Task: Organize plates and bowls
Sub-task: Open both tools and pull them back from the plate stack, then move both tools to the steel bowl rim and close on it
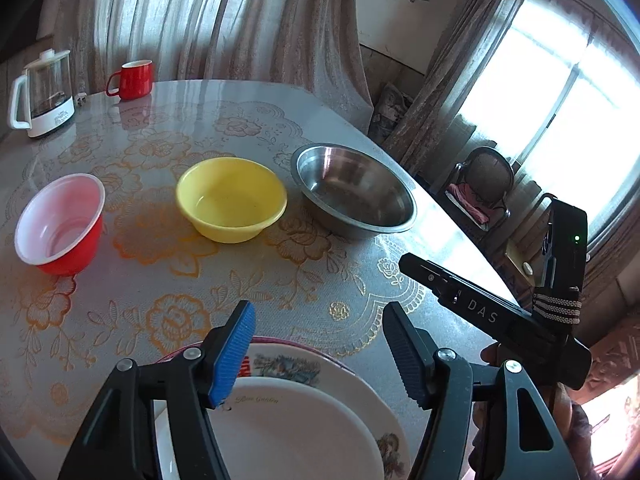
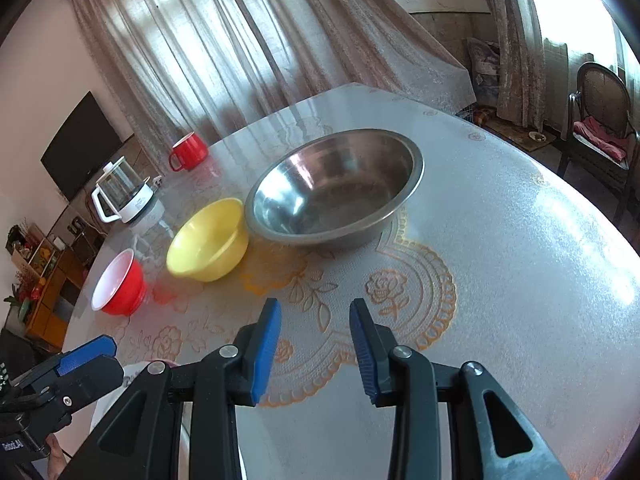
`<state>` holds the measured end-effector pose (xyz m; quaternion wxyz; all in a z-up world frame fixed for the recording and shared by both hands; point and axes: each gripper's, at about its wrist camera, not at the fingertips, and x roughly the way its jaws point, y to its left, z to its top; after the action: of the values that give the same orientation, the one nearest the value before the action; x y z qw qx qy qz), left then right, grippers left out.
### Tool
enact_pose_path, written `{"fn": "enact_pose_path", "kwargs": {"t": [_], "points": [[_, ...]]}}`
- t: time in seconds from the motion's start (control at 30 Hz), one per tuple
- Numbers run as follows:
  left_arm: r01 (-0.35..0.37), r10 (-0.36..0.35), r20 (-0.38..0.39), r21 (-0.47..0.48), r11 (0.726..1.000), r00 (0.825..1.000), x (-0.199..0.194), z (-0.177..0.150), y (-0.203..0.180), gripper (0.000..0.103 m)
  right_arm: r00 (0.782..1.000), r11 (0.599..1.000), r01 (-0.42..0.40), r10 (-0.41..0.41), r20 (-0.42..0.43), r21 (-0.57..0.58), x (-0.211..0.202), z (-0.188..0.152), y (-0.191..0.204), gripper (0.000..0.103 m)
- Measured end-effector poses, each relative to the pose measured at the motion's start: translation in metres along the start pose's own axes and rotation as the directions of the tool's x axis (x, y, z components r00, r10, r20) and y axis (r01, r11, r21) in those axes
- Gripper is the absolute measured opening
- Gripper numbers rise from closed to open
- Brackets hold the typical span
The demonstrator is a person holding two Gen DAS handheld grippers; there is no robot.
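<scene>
Plates (image 1: 288, 432) sit stacked at the counter (image 1: 320, 280) edge under the open, empty left tongs (image 1: 320, 356). Right tongs (image 2: 314, 350) are also open and empty. Next, probably: nest red bowl (image 1: 60, 224), yellow bowl (image 1: 232, 200), steel bowl (image 1: 354, 190).

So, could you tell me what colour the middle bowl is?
Yellow bowl, inside and out; clearest in the left wrist view.

Daylight enters through the window (image 1: 552, 112) and the curtains (image 2: 224, 40) behind the table (image 2: 520, 240); the panes are overexposed. Glare covers the tabletop on the window side. Bowls cast soft, short shadows. Both views are sharp at centre, with strong fisheye curvature and dark vignetting at the corners.
</scene>
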<state>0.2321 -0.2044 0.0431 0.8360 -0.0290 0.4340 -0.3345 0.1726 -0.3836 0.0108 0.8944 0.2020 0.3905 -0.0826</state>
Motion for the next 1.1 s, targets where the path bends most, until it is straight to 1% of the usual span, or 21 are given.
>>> {"fn": "enact_pose_path", "kwargs": {"t": [0.07, 0.17, 0.27, 0.37, 0.43, 0.53, 0.6, 0.7, 0.8, 0.93, 0.97, 1.03, 1.1], "points": [[0.007, -0.007, 0.013, -0.018, 1.000, 1.000, 0.008, 0.008, 0.000, 0.071, 1.000, 1.000, 0.012, -0.012, 0.008, 0.009, 0.004, 0.009, -0.005, 0.035], [0.016, -0.016, 0.006, -0.033, 0.999, 1.000, 0.020, 0.020, -0.002, 0.070, 1.000, 0.998, 0.004, -0.004, -0.002, 0.058, 0.013, 0.020, -0.018, 0.035], [0.024, -0.025, -0.008, -0.044, 0.999, 1.000, 0.035, 0.028, -0.007, 0.066, 1.000, 0.997, 0.018, -0.018, 0.000, 0.079, 0.020, 0.028, -0.026, 0.035], [0.036, -0.038, -0.025, -0.060, 0.998, 0.999, 0.051, 0.036, -0.010, 0.059, 1.000, 0.994, 0.026, -0.026, 0.003, 0.104, 0.024, 0.038, -0.036, 0.035], [0.038, -0.041, -0.037, -0.072, 0.997, 0.998, 0.061, 0.042, -0.011, 0.048, 0.999, 0.992, 0.033, -0.036, 0.016, 0.123, 0.025, 0.045, -0.043, 0.035], [0.034, -0.039, -0.048, -0.093, 0.995, 0.998, 0.077, 0.050, -0.012, 0.041, 0.998, 0.988, 0.049, -0.053, 0.026, 0.145, 0.029, 0.057, -0.053, 0.035], [0.044, -0.050, -0.053, -0.113, 0.993, 0.997, 0.087, 0.056, -0.011, 0.041, 0.998, 0.985, 0.058, -0.063, 0.023, 0.162, 0.034, 0.065, -0.061, 0.035], [0.041, -0.048, -0.050, -0.145, 0.989, 0.998, 0.098, 0.063, -0.010, 0.041, 0.998, 0.981, 0.057, -0.061, 0.017, 0.186, 0.043, 0.072, -0.070, 0.035], [0.051, -0.063, -0.065, -0.174, 0.983, 0.996, 0.108, 0.067, -0.009, 0.041, 0.999, 0.977, 0.043, -0.044, 0.000, 0.207, 0.054, 0.078, -0.074, 0.035], [0.040, -0.053, -0.071, -0.177, 0.983, 0.996, 0.117, 0.067, -0.011, 0.041, 0.999, 0.980, 0.038, -0.035, -0.018, 0.196, 0.066, 0.082, -0.073, 0.035], [0.041, -0.056, -0.076, -0.182, 0.983, 0.996, 0.120, 0.067, -0.012, 0.041, 0.999, 0.981, 0.033, -0.030, -0.021, 0.192, 0.069, 0.082, -0.072, 0.034], [0.057, -0.073, -0.080, -0.193, 0.980, 0.994, 0.125, 0.068, -0.013, 0.041, 0.999, 0.983, 0.029, -0.025, -0.029, 0.183, 0.072, 0.080, -0.070, 0.028], [0.060, -0.076, -0.085, -0.185, 0.981, 0.993, 0.130, 0.069, -0.014, 0.041, 0.999, 0.986, 0.026, -0.020, -0.036, 0.163, 0.074, 0.079, -0.067, 0.023]]}}
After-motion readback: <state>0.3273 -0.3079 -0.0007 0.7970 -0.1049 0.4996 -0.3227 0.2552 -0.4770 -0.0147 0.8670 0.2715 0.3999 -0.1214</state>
